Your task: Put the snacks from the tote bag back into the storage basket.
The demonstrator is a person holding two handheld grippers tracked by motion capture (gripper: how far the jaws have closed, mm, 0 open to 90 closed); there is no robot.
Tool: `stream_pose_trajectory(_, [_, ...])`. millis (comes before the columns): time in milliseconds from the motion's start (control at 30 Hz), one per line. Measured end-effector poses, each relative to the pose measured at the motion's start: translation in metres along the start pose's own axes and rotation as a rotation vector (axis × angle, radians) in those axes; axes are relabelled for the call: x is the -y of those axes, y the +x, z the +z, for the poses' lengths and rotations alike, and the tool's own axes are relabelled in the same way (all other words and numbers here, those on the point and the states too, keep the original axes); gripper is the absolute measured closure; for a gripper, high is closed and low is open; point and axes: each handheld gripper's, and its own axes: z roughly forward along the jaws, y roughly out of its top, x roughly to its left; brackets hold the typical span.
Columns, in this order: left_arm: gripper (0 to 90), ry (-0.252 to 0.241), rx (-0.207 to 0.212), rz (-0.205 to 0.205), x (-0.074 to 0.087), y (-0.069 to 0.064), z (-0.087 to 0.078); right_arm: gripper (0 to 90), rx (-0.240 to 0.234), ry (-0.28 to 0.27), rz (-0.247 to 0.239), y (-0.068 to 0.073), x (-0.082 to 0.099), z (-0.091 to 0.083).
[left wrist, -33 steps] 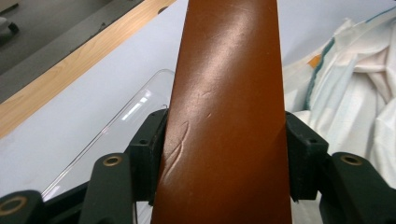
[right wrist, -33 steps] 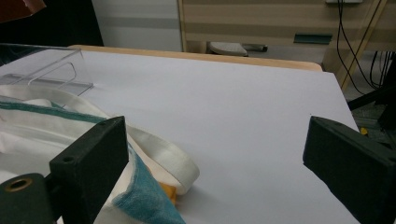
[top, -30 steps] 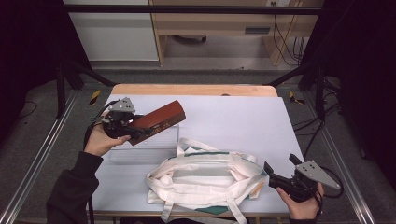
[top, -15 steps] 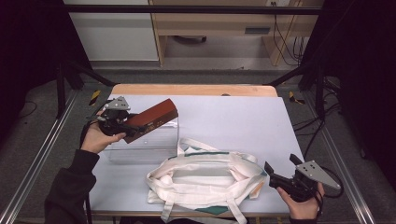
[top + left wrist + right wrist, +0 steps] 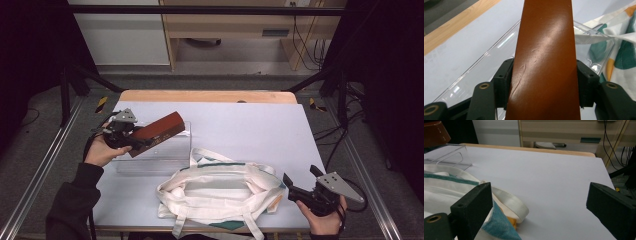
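The left tongs [image 5: 131,141] are clenched on a brown leather case [image 5: 158,132], both pads pressed against its long sides, and hold it tilted just above the clear plastic box [image 5: 170,152] that lies on the table [image 5: 250,125]. Beside that box, nearer the person, sits a white tote bag [image 5: 220,192] with teal and orange patches. The right tongs [image 5: 295,187] rest released past the bag's far end from the box, jaws wide apart with nothing between them.
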Motion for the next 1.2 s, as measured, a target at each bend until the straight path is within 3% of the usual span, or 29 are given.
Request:
stream_pose_trajectory(400, [41.2,0.012,0.005,-0.023,0.012,0.002,0.009,7.6,-0.002,0.005,-0.001,0.000,0.000,0.000])
stream_pose_trajectory(800, [41.2,0.035,0.026,-0.002,0.011,0.000,0.024,7.6,-0.002,0.002,0.000,0.001,0.001,0.001])
stream_pose_trajectory(1200, [41.2,0.048,0.029,-0.017,0.022,0.001,0.037,7.7,-0.001,0.003,0.001,0.000,0.001,0.002])
